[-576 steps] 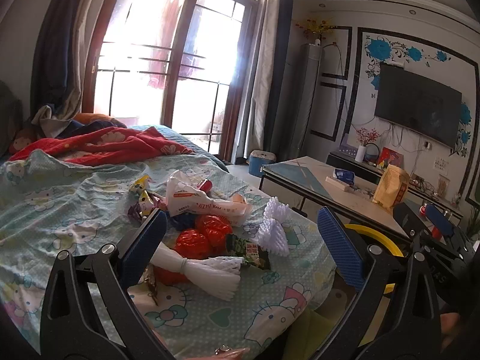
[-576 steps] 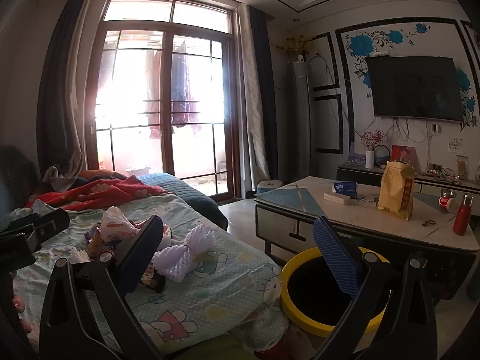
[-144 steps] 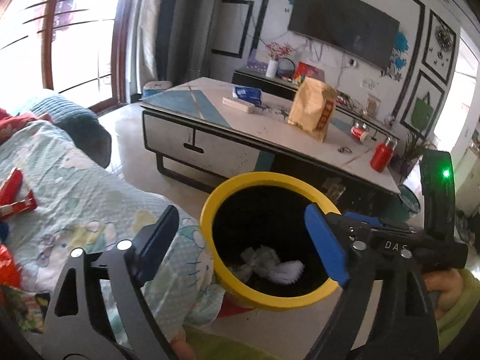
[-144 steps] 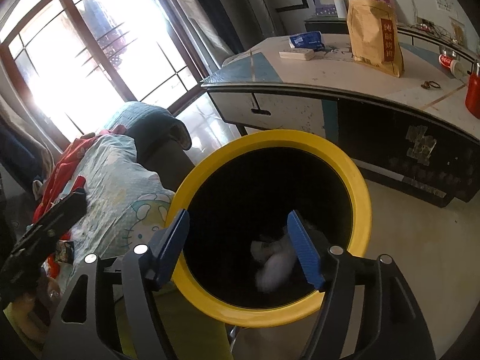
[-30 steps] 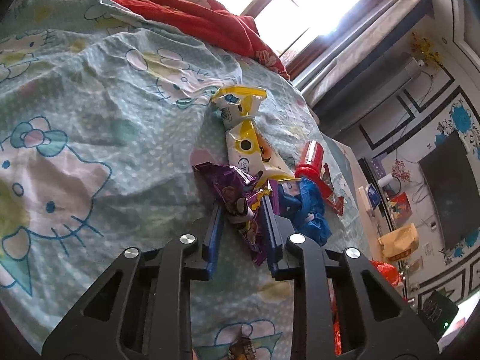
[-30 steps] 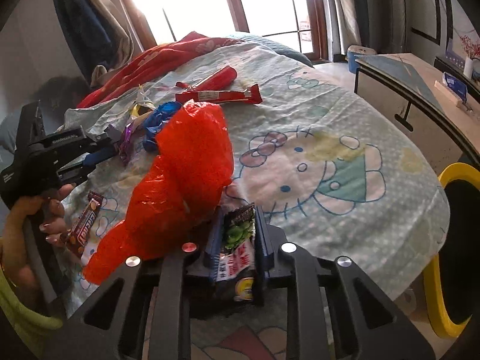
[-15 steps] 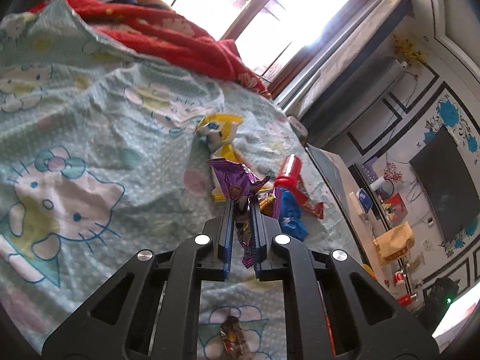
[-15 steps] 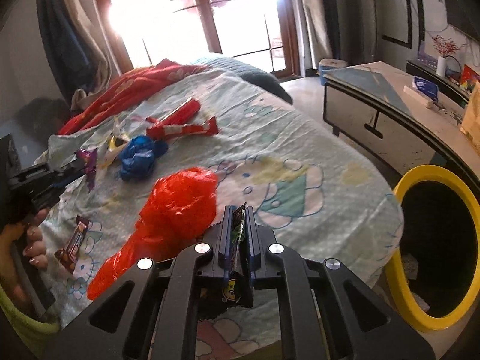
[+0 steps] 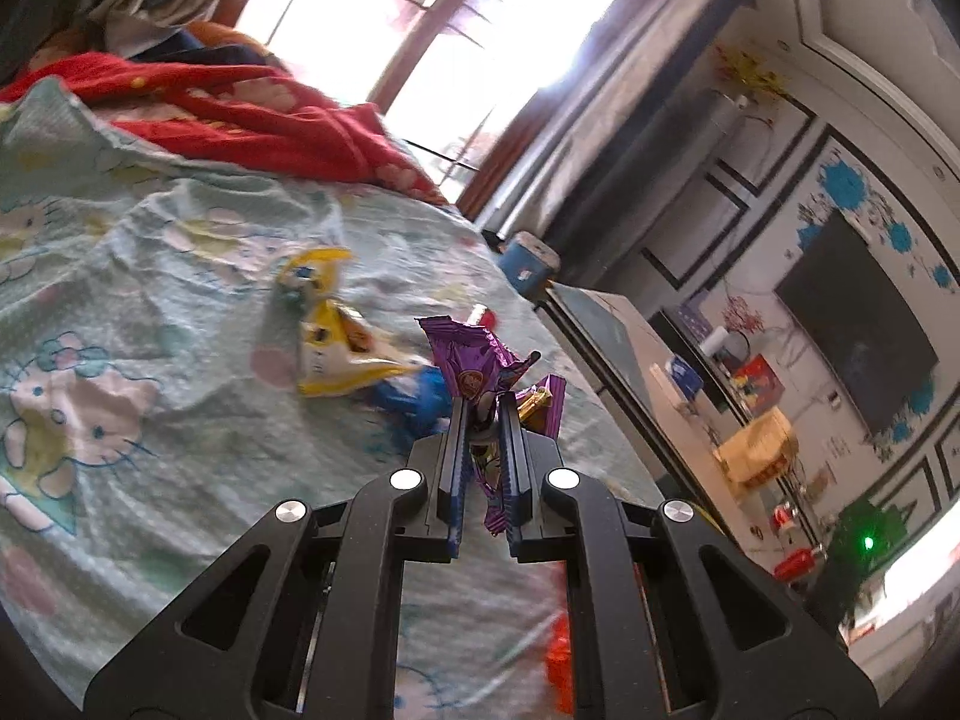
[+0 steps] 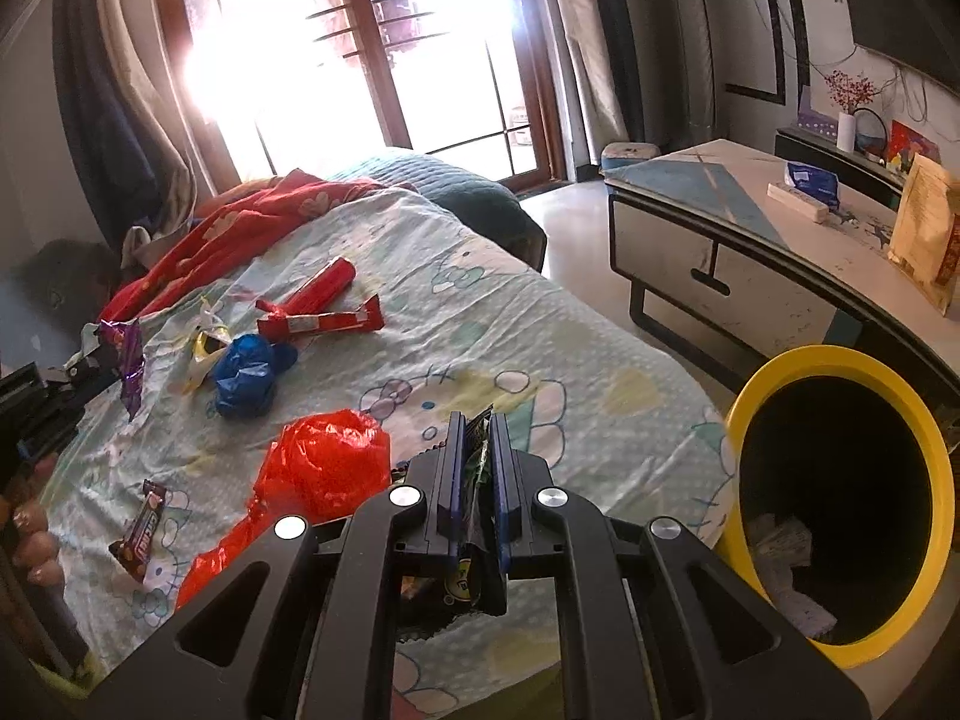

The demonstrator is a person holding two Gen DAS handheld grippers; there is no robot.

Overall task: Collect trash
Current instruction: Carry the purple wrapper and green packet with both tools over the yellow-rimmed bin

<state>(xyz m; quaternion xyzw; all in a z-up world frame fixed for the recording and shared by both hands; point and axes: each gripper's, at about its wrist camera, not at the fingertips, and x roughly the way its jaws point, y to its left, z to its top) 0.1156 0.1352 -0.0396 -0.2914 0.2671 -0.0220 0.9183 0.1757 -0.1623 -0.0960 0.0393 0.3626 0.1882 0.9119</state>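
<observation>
Both grippers loaded: left gripper (image 9: 483,414) jaws clamped on purple wrapper (image 9: 474,360), right gripper (image 10: 474,438) jaws clamped on dark green wrapper (image 10: 477,468). Carry step; yellow-rimmed bin (image 10: 840,360) sits right of right jaws, next swing over, release.

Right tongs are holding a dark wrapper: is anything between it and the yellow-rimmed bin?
Nothing visible blocks it. The right tongs are shut on the dark wrapper above the bedsheet; the bin stands open beside the bed's edge, with only bare sheet between.
</observation>
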